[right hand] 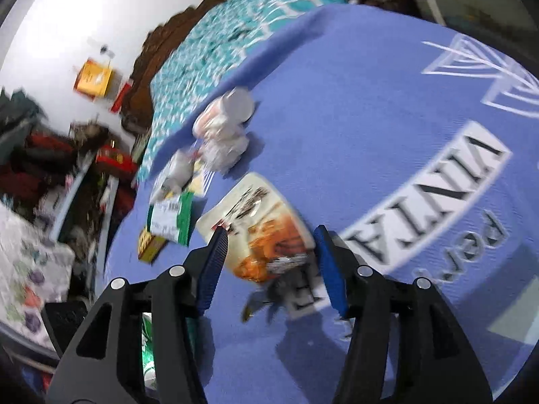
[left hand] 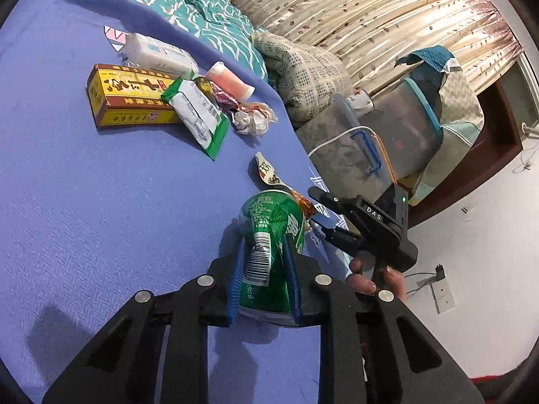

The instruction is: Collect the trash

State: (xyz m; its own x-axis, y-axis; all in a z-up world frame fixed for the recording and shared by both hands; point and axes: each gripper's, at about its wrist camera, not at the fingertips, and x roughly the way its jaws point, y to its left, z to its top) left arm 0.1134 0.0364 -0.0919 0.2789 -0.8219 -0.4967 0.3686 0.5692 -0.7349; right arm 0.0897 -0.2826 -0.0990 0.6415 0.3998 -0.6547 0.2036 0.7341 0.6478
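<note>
Looking along my right gripper (right hand: 267, 252), I see the snack wrapper (right hand: 259, 232) lying flat on the purple cloth (right hand: 370, 118) straight ahead, in the gap between the two blue pads (right hand: 210, 269). The pads stand apart with nothing pressed between them; the near end of the wrapper sits just inside their tips, the rest stretches away from me. Its long axis runs forward and a little to the left of the line the fingers point along, so I judge the pads would meet its long edges rather than its ends. The picture is smeared, so I cannot tell whether the right pad already touches the wrapper's edge.

My left gripper (left hand: 264, 266) is out of the running for this piece: its pads are clamped on a crushed green can (left hand: 269, 235), which stands up between them, squeezed in at the waist. From that view the wrapper lies just beyond the can and slightly right of it, close to the right hand's tool.

The remaining litter, a yellow box (left hand: 128, 97), a green-edged packet (left hand: 198, 114) and crumpled paper (left hand: 251, 121), lies well ahead and left of both sets of fingers, so the right side is nearer to the wrapper.
</note>
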